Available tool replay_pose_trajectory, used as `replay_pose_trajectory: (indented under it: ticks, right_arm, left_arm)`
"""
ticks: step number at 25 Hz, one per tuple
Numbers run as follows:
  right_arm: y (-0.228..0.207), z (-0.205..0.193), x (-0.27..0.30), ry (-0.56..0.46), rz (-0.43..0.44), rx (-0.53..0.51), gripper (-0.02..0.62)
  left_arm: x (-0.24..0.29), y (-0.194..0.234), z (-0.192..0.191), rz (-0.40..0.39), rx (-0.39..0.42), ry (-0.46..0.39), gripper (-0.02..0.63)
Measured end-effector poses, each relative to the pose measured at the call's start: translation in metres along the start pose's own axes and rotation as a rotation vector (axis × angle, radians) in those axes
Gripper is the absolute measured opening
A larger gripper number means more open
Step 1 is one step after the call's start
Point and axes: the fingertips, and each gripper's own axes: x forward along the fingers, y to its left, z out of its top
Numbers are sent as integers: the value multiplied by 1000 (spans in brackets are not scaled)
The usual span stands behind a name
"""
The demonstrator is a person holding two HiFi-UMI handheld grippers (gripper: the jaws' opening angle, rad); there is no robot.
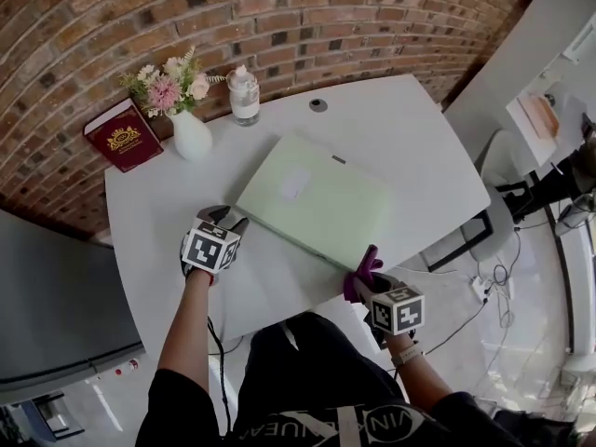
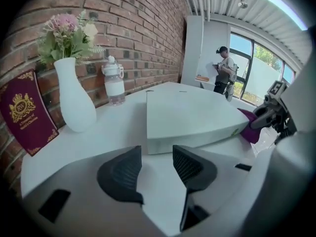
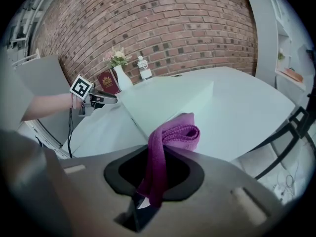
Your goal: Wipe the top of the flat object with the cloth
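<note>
Cloth (image 3: 174,134) sits pinched between right gripper (image 3: 154,176) fingers (image 3: 193,174).

The table (image 1: 419,147) is free right of the flat object (image 1: 317,203); vase (image 1: 191,136), bottle (image 1: 244,96) and book (image 1: 123,136) block its far-left edge by the wall (image 1: 279,17)

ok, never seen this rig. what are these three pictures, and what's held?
No robot: a person holds a two-finger gripper in each hand. The head view looks down from the person's head; the other two come from cameras on each gripper. On the white table are a pale green flat object, a vase of flowers, a bottle and a maroon book. The right gripper is shut on a purple cloth at the flat object's near corner. The left gripper is empty, fingers apart.
</note>
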Motion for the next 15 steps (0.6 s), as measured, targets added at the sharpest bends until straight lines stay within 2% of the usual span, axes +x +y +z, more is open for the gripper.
replay_pose_trajectory:
  ticks: [4, 8, 9, 12, 13, 15]
  right_arm:
    - [4, -2, -4, -39, -67, 105, 67]
    - [15, -10, -4, -84, -98, 220, 67]
    - [18, -10, -4, -92, -103, 232, 67]
    - [24, -6, -5, -119, -113, 265, 67]
    - [26, -6, -6, -123, -109, 274, 67]
    - [30, -5, -7, -124, -94, 286, 67]
  left_arm:
    - [4, 2, -2, -55, 47, -7, 174]
    - [3, -10, -4, -118, 111, -10, 95]
    - [3, -10, -5, -116, 131, -4, 91]
    - [5, 10, -11, -37, 144, 51, 91]
    - [6, 16, -11, -35, 134, 56, 91]
    - [8, 15, -5, -83, 135, 39, 105]
